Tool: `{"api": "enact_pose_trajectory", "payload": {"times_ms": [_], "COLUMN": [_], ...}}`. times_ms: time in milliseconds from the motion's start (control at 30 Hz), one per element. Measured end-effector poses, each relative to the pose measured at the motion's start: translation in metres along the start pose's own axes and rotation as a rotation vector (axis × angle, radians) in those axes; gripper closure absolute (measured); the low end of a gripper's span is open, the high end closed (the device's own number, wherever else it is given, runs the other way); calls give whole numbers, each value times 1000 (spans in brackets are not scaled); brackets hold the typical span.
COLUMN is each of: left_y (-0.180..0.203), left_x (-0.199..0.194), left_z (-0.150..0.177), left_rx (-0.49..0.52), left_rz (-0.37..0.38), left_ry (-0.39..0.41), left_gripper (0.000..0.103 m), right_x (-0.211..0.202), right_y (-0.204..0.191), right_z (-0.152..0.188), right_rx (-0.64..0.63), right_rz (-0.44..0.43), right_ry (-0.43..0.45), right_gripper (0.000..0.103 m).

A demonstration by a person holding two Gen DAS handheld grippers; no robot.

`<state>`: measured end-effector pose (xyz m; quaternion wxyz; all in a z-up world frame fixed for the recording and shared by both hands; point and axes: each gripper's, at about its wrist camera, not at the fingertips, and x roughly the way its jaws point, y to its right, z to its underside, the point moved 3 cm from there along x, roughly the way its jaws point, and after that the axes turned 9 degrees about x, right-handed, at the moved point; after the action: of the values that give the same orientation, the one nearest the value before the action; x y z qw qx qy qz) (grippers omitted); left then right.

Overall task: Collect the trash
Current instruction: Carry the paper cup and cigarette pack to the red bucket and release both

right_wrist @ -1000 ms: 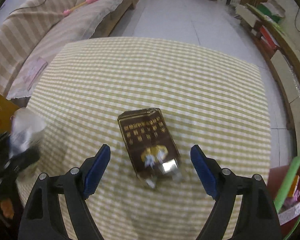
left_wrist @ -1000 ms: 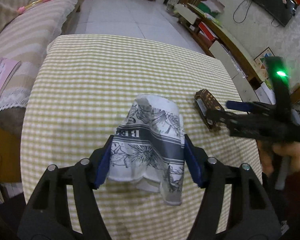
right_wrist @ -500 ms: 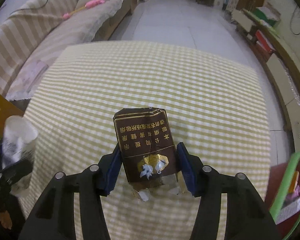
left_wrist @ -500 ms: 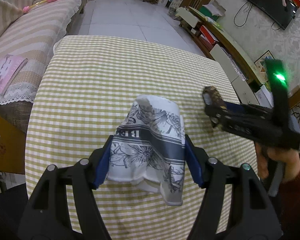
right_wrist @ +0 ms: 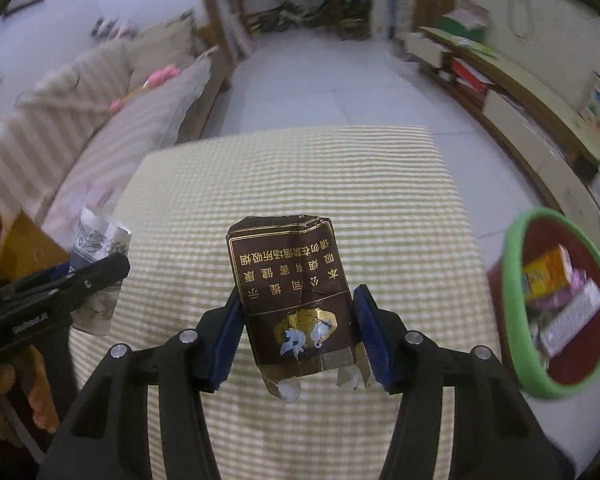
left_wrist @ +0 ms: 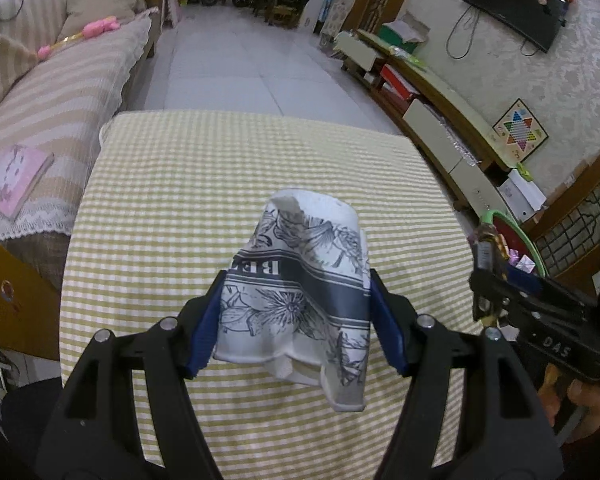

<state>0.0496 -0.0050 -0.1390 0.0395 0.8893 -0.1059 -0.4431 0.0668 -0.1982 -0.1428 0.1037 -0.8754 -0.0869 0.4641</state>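
Note:
A crumpled white paper cup [left_wrist: 300, 292] with a dark flower print hangs above the checked table, my left gripper [left_wrist: 296, 320] shut on its sides. In the right wrist view a flattened brown cigarette pack [right_wrist: 296, 292] with gold lettering is clamped between the blue pads of my right gripper [right_wrist: 300, 332], lifted off the cloth. The right gripper [left_wrist: 500, 280] also shows at the right edge of the left wrist view, and the left gripper [right_wrist: 76, 280] with the cup [right_wrist: 100, 240] appears at the left of the right wrist view.
A green-rimmed red bin [right_wrist: 560, 300] holding several boxes stands by the table's right side. The yellow checked tablecloth [left_wrist: 220, 184] covers the table. A striped sofa [left_wrist: 52, 92] runs along the left, a low TV cabinet [left_wrist: 440, 112] along the right wall.
My right gripper closed on the cigarette pack, lifted it off the cloth and swung right toward the bin. The left gripper rose a little with the cup still held.

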Motion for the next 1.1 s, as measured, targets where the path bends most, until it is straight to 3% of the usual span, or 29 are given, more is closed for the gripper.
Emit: {"api": "enact_pose_trajectory", "payload": {"times_ms": [767,1000,1100], "left_y": [63,107,137], "left_x": [-53,-41,-26], "left_z": [-26,-41,-49], "left_rx": [147,205,231], "left_rz": [-3,82,147], "left_ry": [130,138,137], "left_gripper": [39,39,39], "right_x": [-80,-96,-105], "right_y": [36,73,112], "right_z": [8,1,-6], "right_rx": [119,159,203], "right_rz": [1,55,120], "right_ry": [172,225,249], "right_gripper": [50,50,50]}}
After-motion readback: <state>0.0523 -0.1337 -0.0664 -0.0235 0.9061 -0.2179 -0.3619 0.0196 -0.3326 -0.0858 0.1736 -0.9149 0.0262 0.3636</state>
